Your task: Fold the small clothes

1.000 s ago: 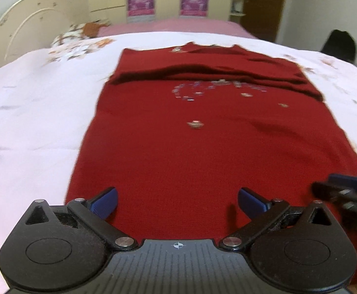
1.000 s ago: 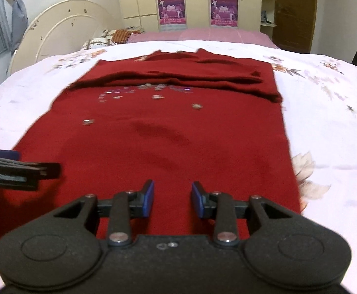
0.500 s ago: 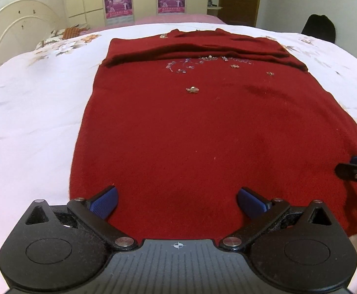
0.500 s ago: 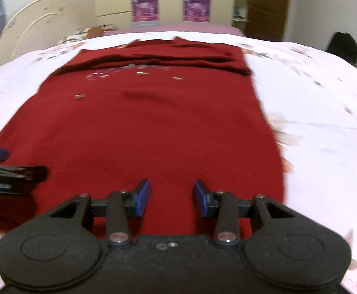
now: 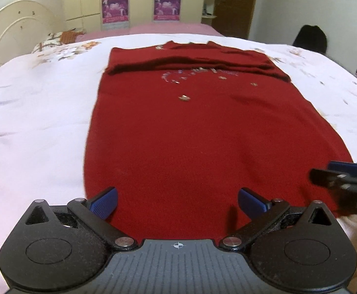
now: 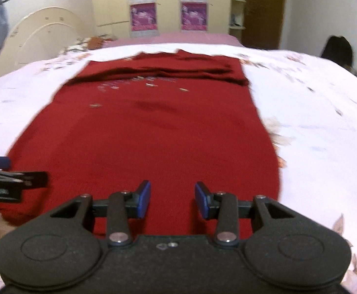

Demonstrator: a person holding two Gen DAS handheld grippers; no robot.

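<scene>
Red knit garment (image 5: pixel 203 147) on the bed (image 5: pixel 36 122) looks soft, limp; take its near-edge hem corners, left hand-held gripper (image 5: pixel 177 199) spread wide, right hand-held gripper (image 6: pixel 172 199) partly spread, both empty.

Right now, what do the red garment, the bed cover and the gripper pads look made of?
Red garment: looks like soft knit or fleece, matte and fuzzy, with small shiny sequin-like decorations near the folded top.
Bed cover: thin woven cloth, likely cotton, smooth, pale with printed flowers.
Pads of the left gripper: blue, ribbed texture, probably rubber or soft plastic; arms are matte black plastic with metal pins.
</scene>
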